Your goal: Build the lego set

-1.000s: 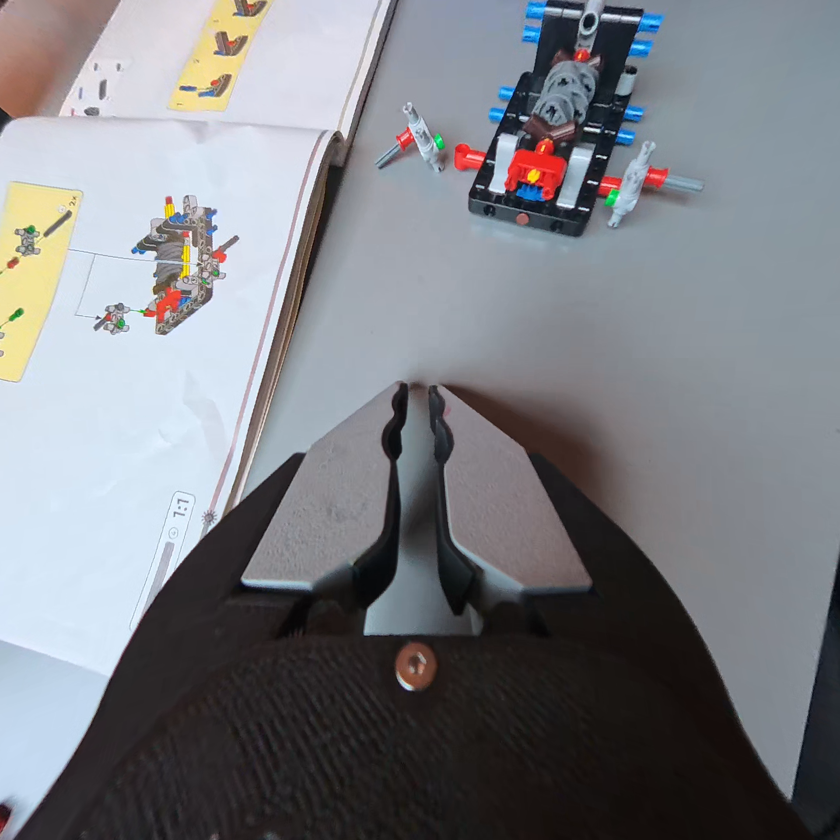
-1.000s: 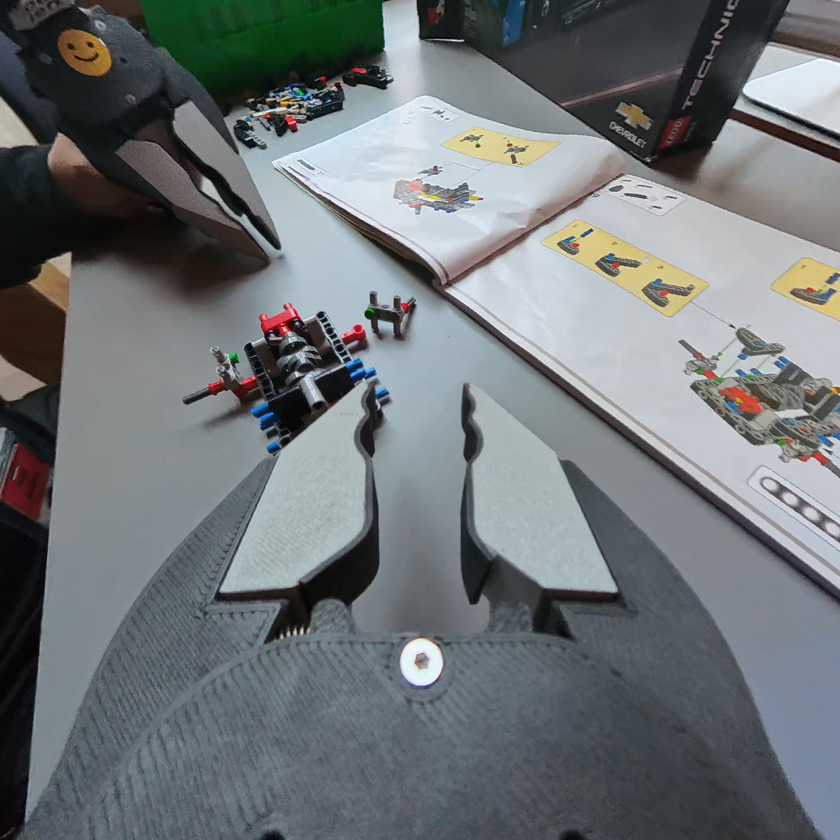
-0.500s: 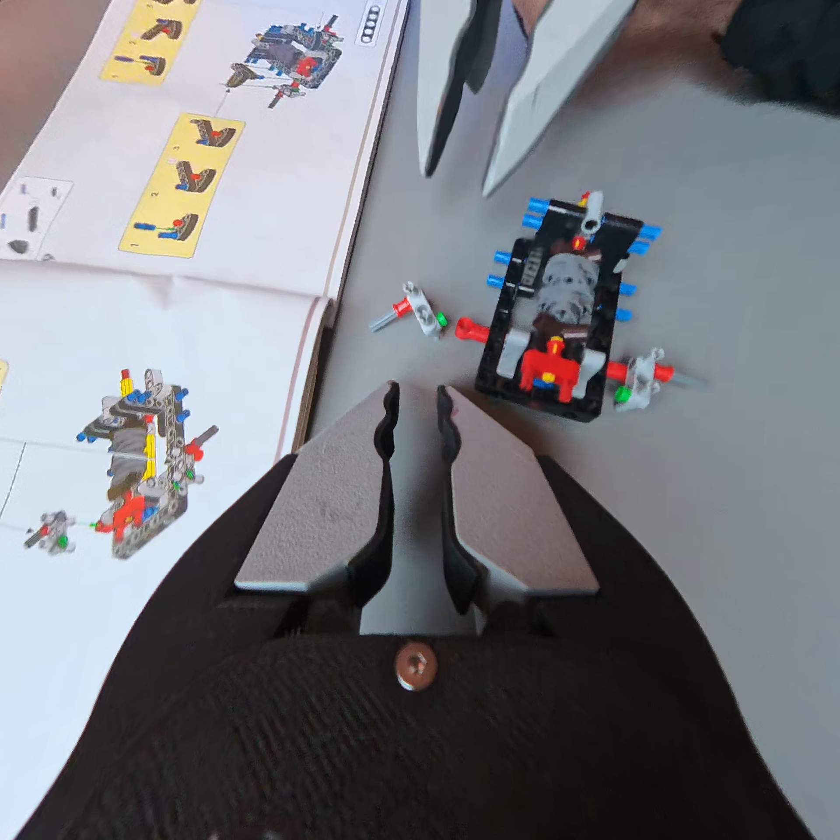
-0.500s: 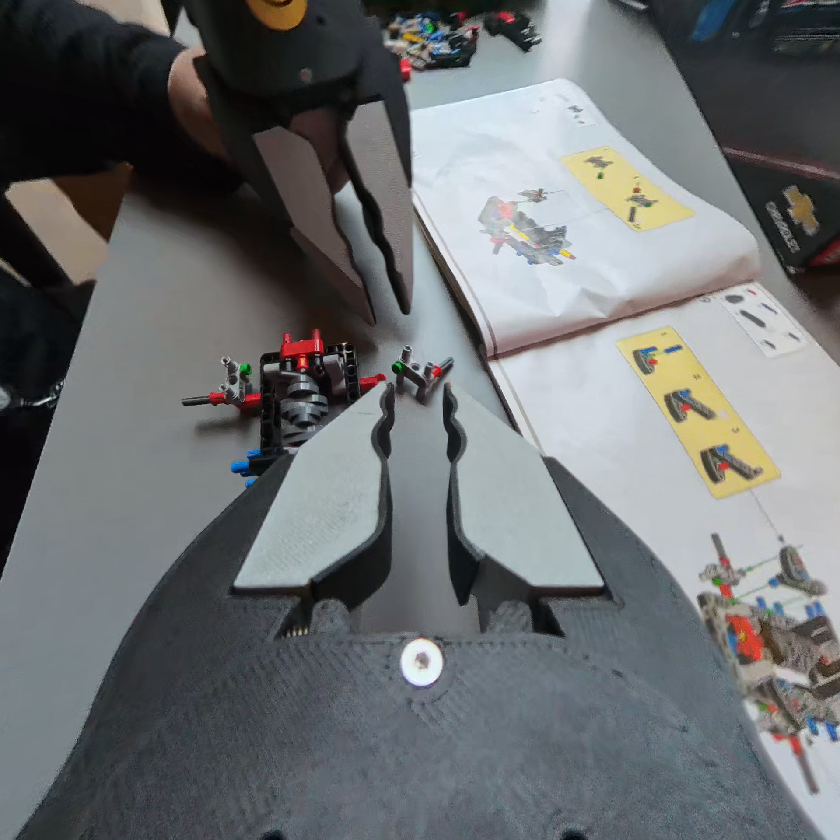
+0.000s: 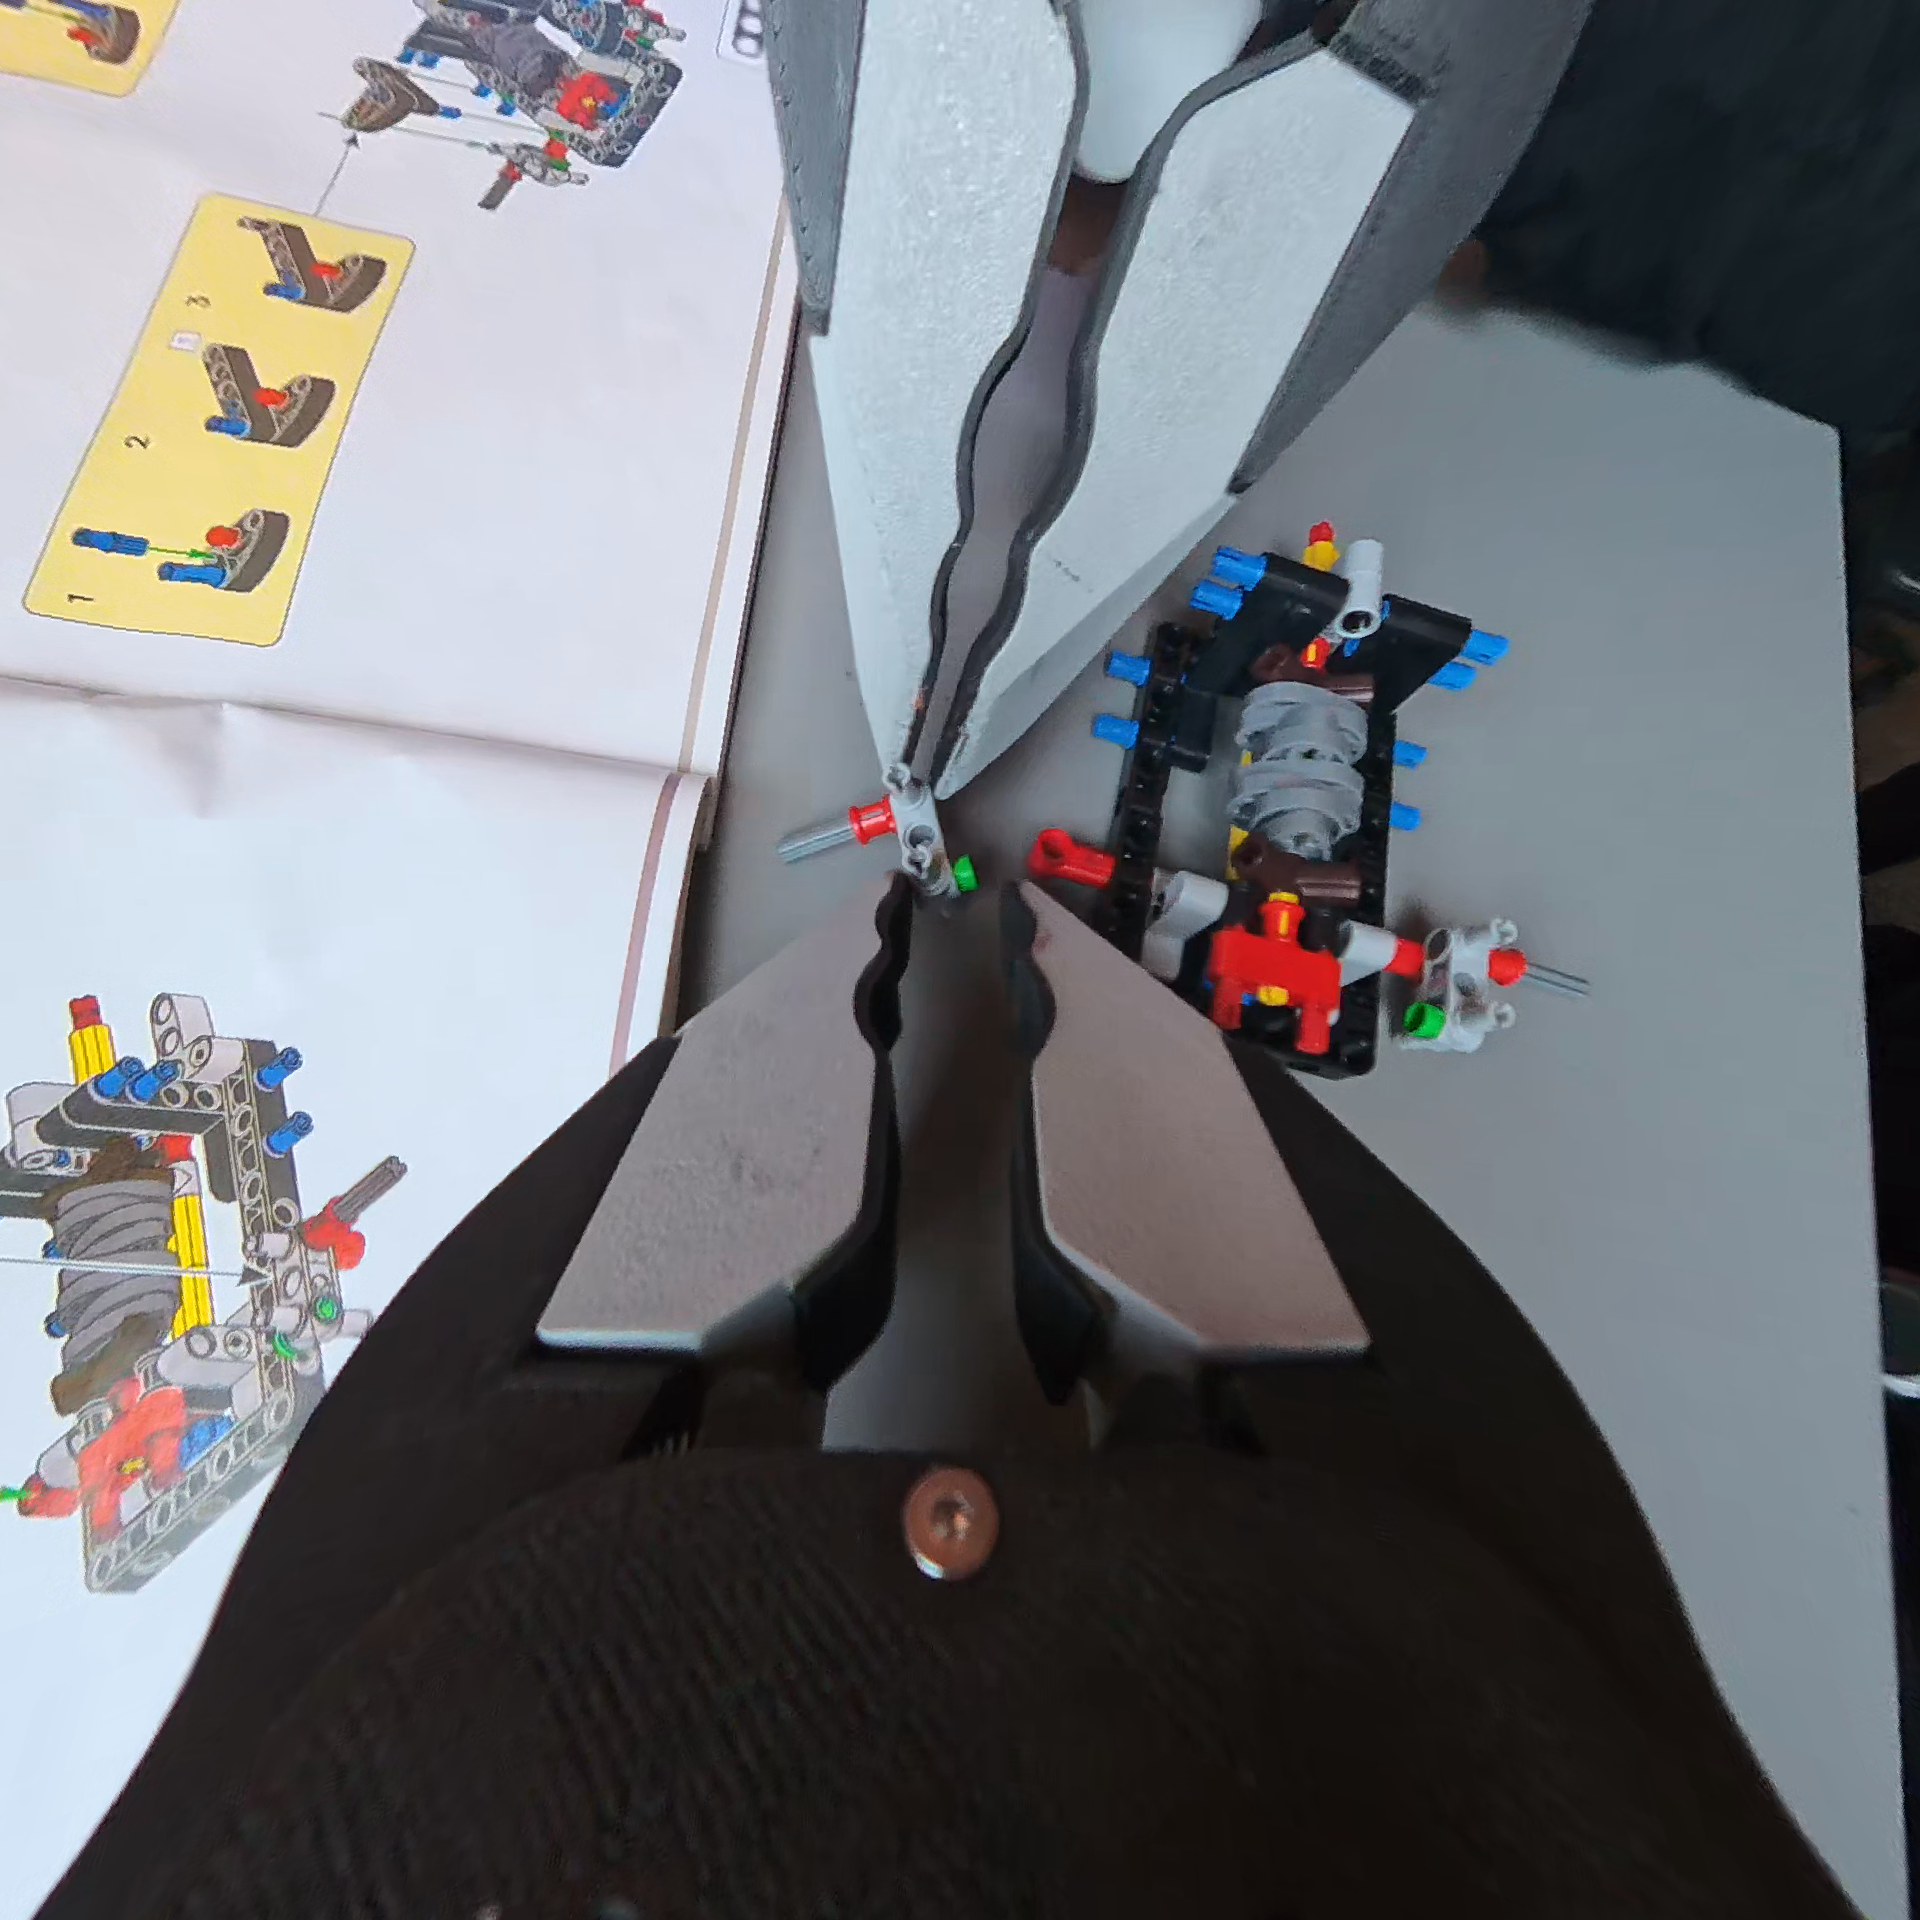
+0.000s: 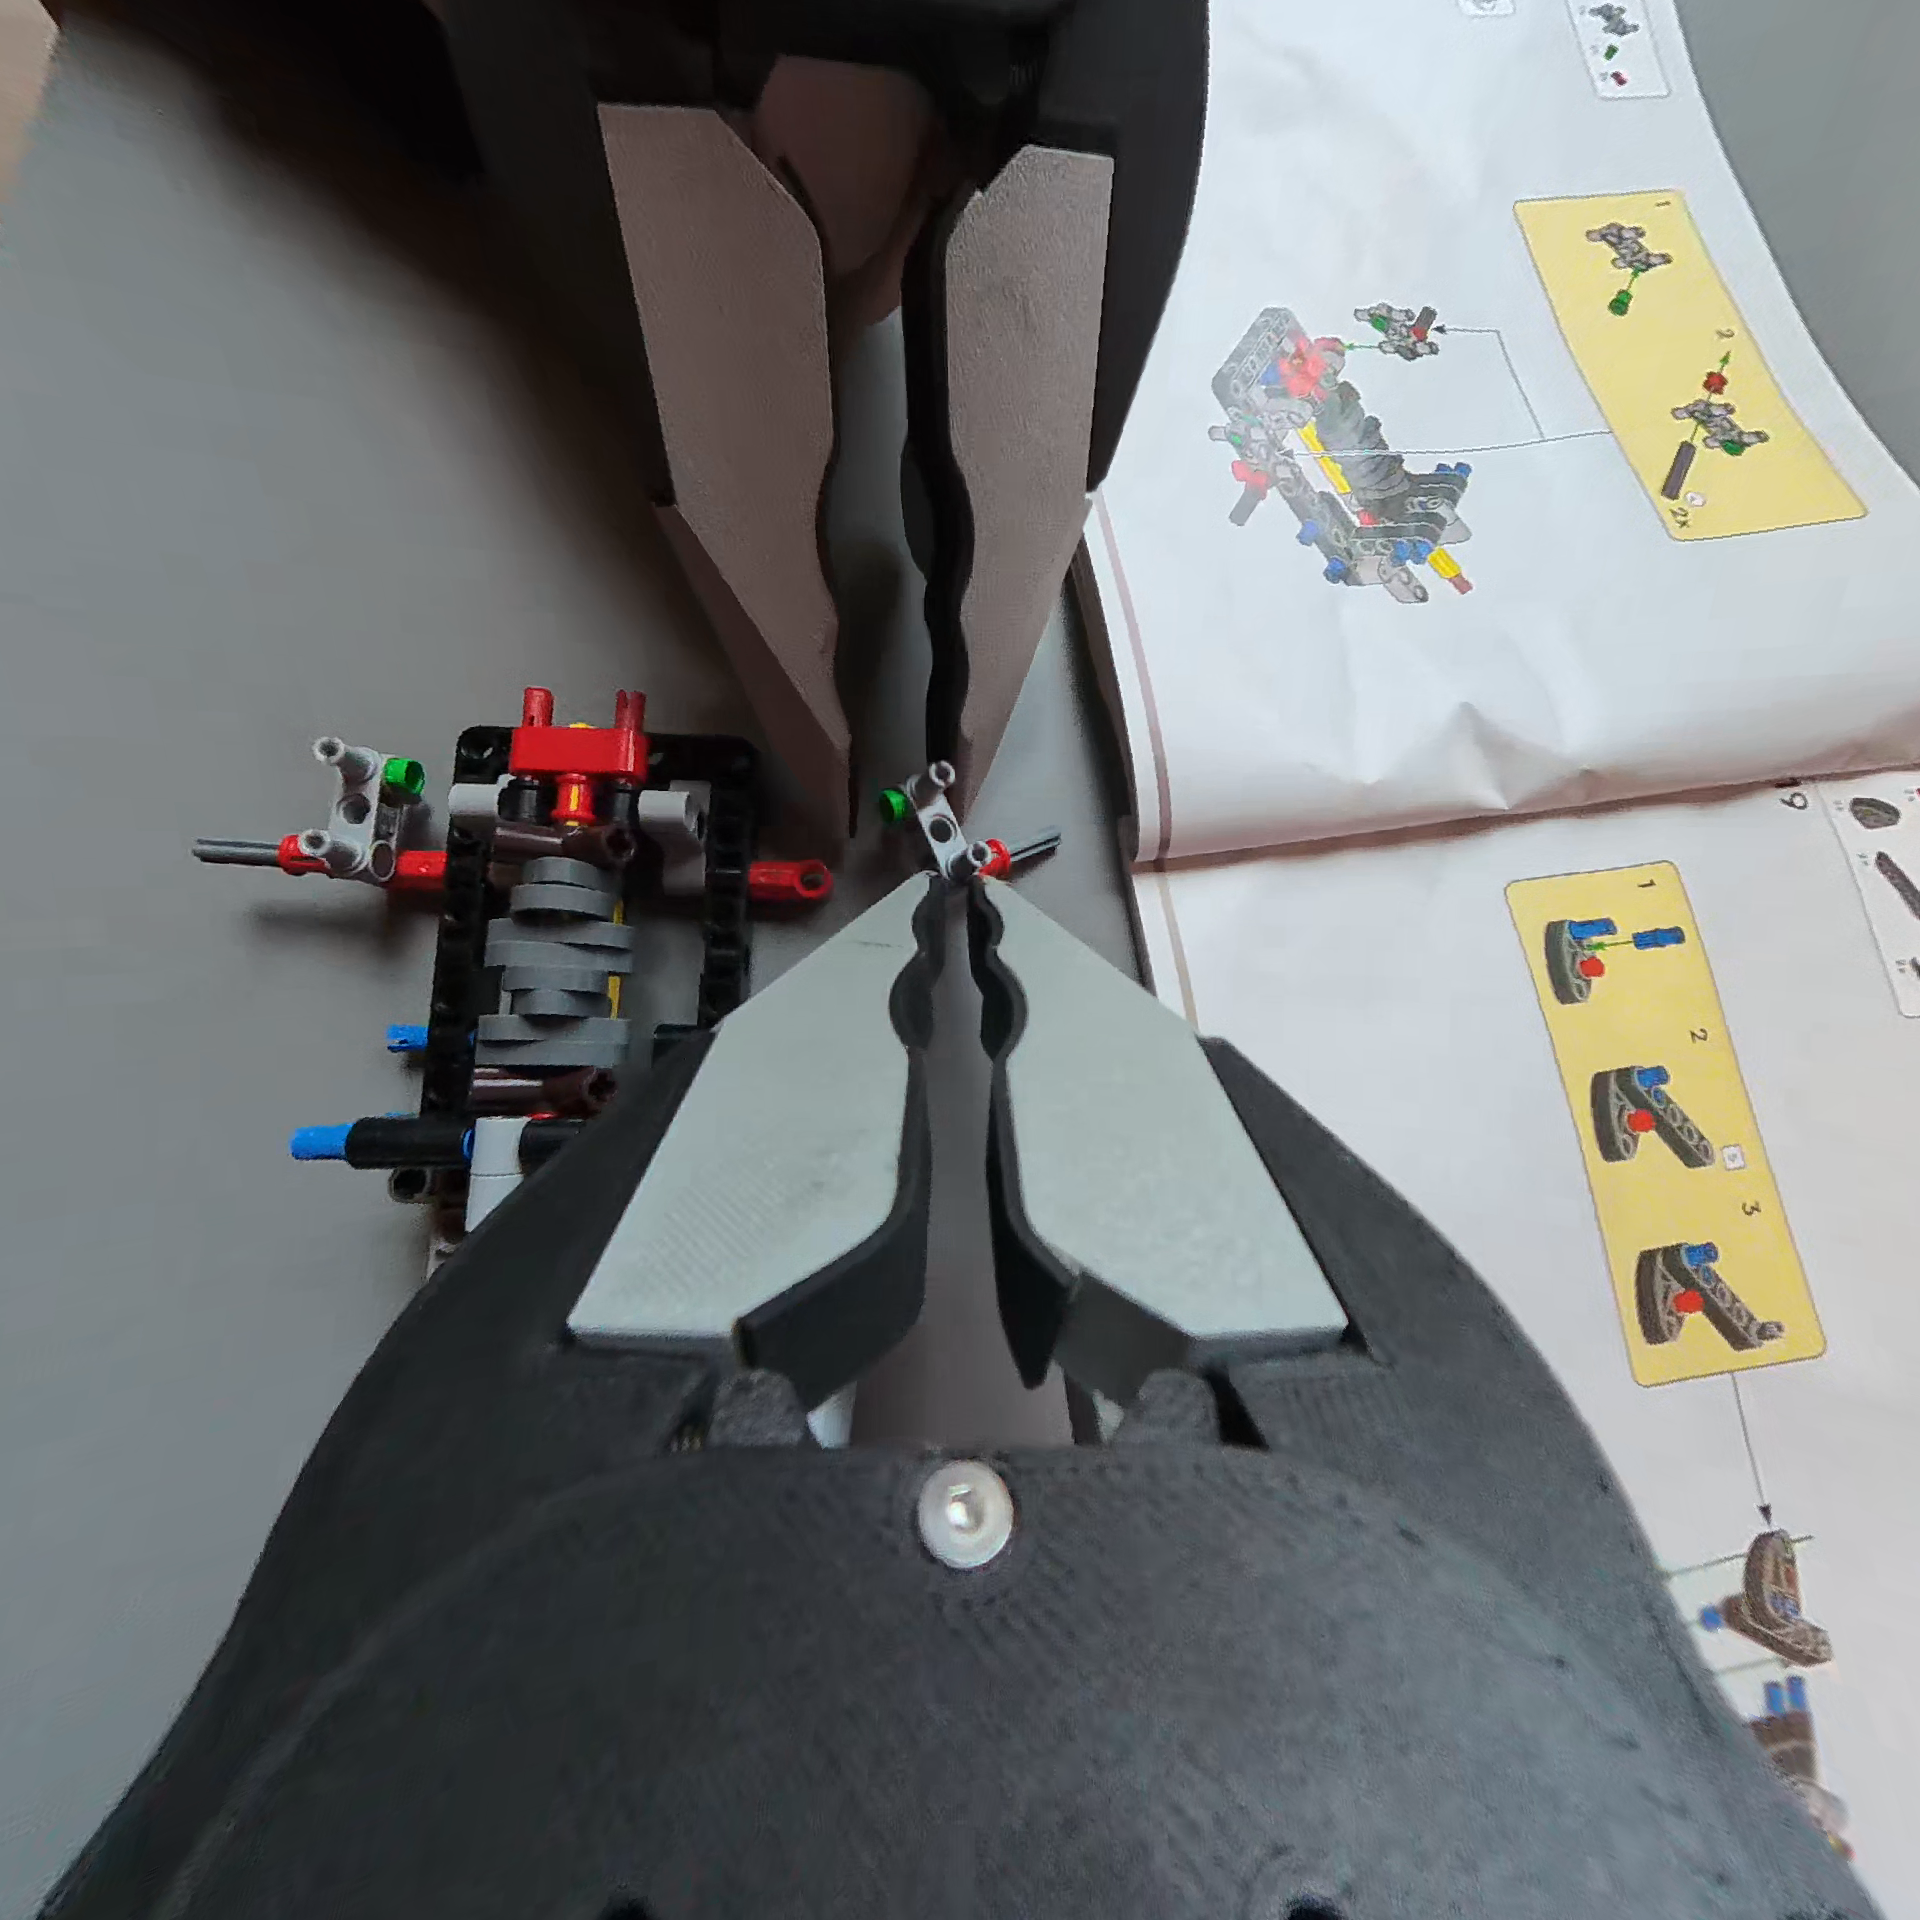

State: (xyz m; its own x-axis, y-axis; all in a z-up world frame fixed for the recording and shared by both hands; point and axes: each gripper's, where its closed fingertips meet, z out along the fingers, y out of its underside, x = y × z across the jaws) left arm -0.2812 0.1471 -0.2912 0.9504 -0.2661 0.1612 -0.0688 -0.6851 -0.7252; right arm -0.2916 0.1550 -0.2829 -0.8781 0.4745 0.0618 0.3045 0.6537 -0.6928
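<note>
Right gripper (image 6: 951, 902) nipping small grey connector piece (image 6: 943, 828), axle end toward instruction booklet (image 6: 1455, 675); left gripper (image 5: 954, 904) parted, empty.

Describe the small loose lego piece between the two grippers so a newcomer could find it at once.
Start at the open instruction booklet on the grey table; beside its spine lies the black lego frame. In the gap between them sits the small grey connector piece, with a green pin, a red bush and a thin grey axle. Unlike its twin, it is not joined to the frame.
</note>
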